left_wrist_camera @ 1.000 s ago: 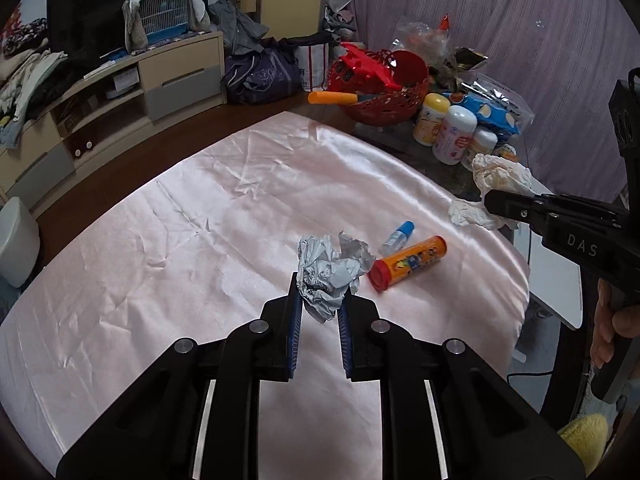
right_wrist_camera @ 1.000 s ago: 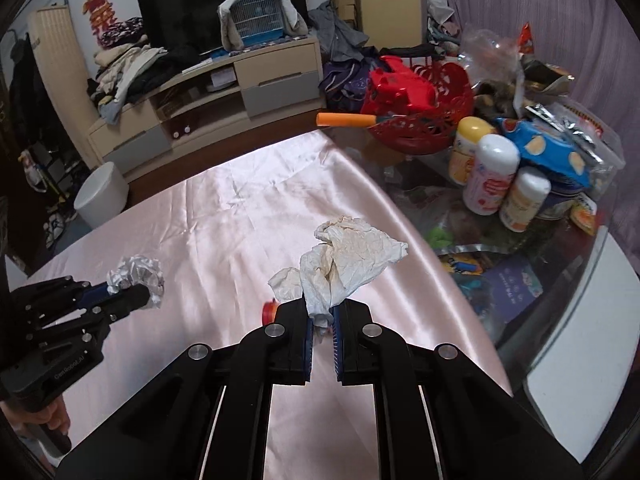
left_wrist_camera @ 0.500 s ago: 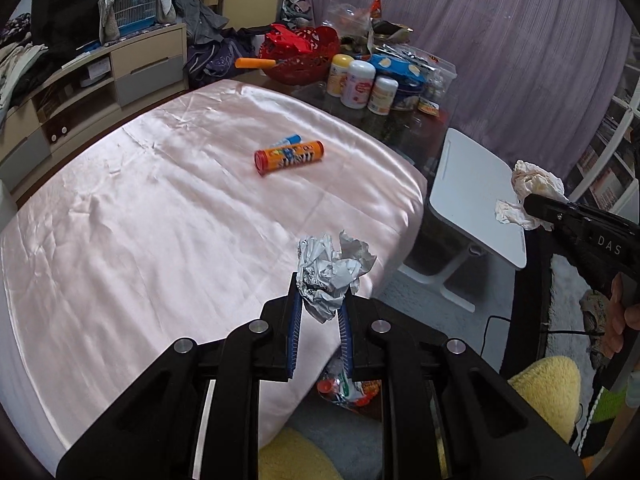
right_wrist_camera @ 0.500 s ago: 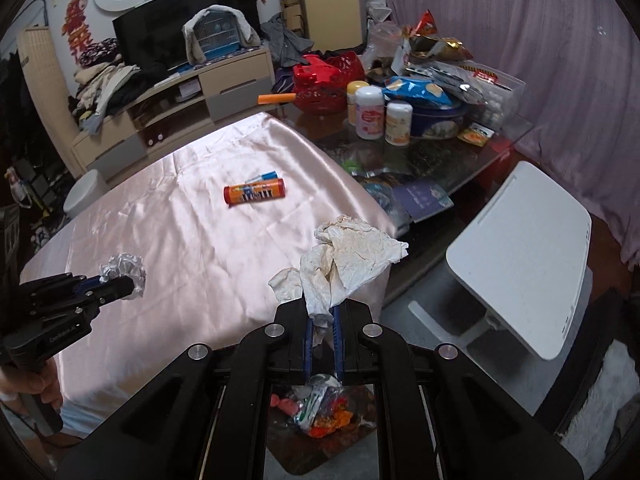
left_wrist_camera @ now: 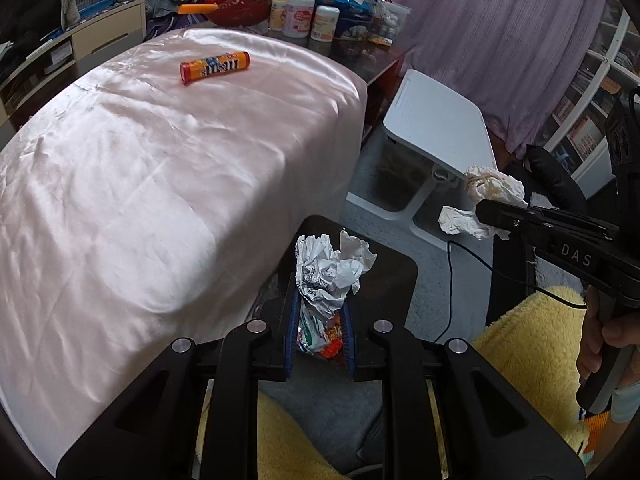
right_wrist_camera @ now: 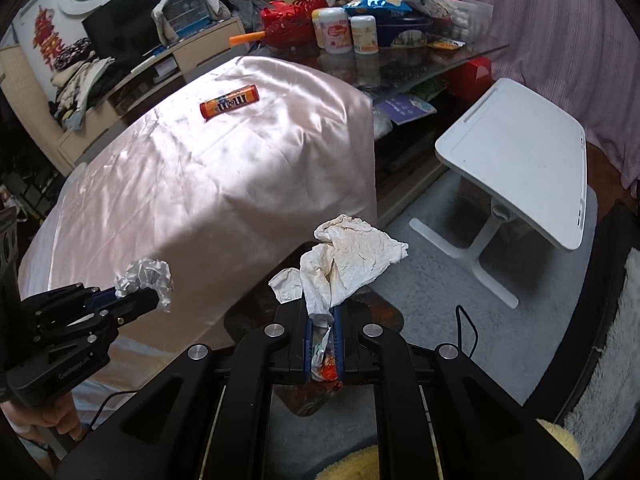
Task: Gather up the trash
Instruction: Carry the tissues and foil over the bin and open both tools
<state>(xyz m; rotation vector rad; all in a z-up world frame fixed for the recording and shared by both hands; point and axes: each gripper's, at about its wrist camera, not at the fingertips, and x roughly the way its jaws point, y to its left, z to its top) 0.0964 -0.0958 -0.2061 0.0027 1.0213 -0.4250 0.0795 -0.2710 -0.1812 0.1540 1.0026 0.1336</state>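
My left gripper [left_wrist_camera: 320, 304] is shut on a crumpled silver foil wad [left_wrist_camera: 328, 270], which also shows in the right wrist view [right_wrist_camera: 146, 278]. My right gripper [right_wrist_camera: 322, 320] is shut on a crumpled stained white tissue [right_wrist_camera: 348, 258], seen in the left wrist view [left_wrist_camera: 488, 196] too. Both hang beside the table's corner above a dark bin [left_wrist_camera: 392, 276] on the floor, with colourful wrappers [left_wrist_camera: 324, 334] inside. An orange M&M's tube [left_wrist_camera: 214, 66] lies on the pink satin tablecloth [left_wrist_camera: 140, 184].
A white side table [right_wrist_camera: 520, 152] stands on the grey rug to the right. Jars, snack bags and a red basket [right_wrist_camera: 288, 24] crowd the glass tabletop behind. A yellow fluffy cushion [left_wrist_camera: 532, 356] lies low at right, a black cable [left_wrist_camera: 452, 280] on the rug.
Both grippers have pulled back from over the table and dropped toward the floor, carrying the foil and the tissue. The bin now lies under them.
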